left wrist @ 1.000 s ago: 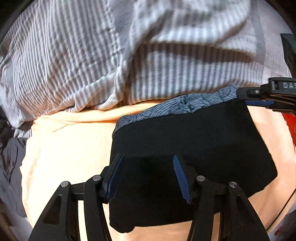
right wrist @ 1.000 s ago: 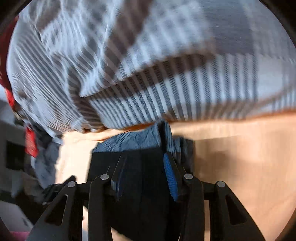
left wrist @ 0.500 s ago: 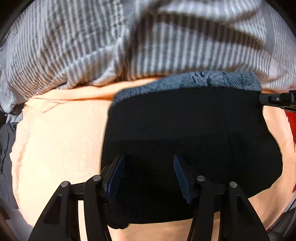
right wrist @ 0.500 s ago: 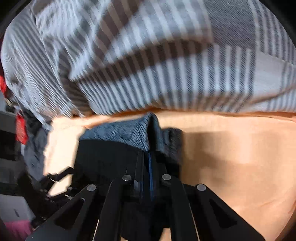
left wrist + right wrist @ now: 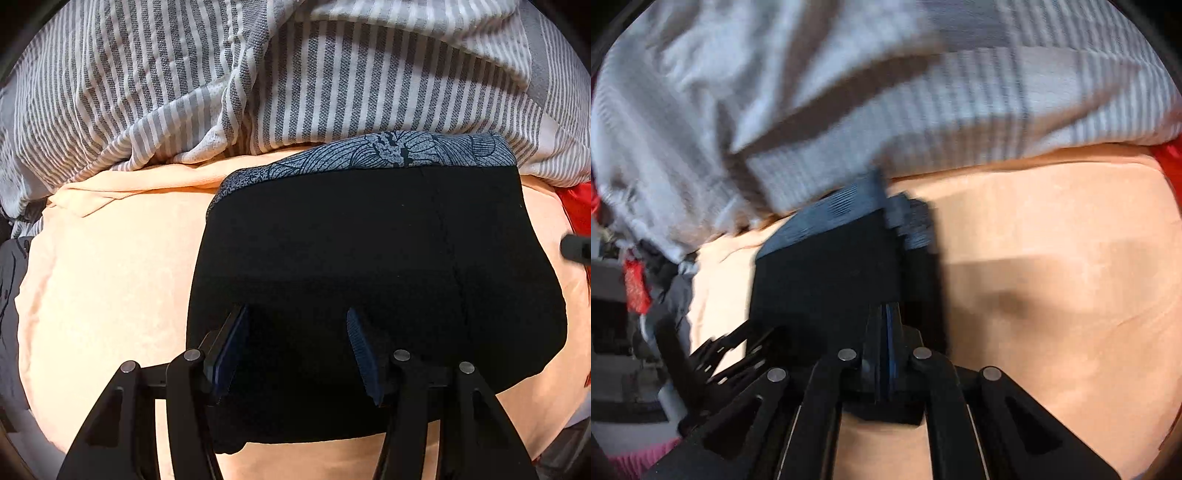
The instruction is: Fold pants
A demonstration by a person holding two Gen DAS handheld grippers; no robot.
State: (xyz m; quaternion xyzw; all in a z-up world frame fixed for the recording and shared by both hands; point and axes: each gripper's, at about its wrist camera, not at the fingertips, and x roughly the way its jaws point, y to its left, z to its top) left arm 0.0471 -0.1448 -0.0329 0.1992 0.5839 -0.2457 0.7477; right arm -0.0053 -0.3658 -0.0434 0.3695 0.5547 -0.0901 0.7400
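The black fabric pants (image 5: 369, 266), with a blue-grey patterned waistband or lining showing along their far edge (image 5: 388, 155), lie folded into a compact dark block on a peach-coloured soft surface (image 5: 110, 280), probably a bed sheet or blanket. Their far edge sits right against a rumpled grey-and-white striped cloth (image 5: 258, 81) that fills the far part of the scene. Something red (image 5: 576, 203) shows at the far right, and dark grey clothing (image 5: 11, 280) lies at the left edge.

The left tool (image 5: 295, 347) hovers over the near part of the pants with its blue-padded fingers spread apart and nothing between them. The right tool (image 5: 884, 332) has its fingers pressed together on the right-hand edge of the pants; the right wrist view is blurred, yet the black cloth plainly runs into the closed fingers.

The fabric looks soft, light and limp, so it should sag and slip where unsupported. A pinch through all layers at an edge or corner seems the safest hold, with the free tool taking the opposite side so the layers do not slide apart.
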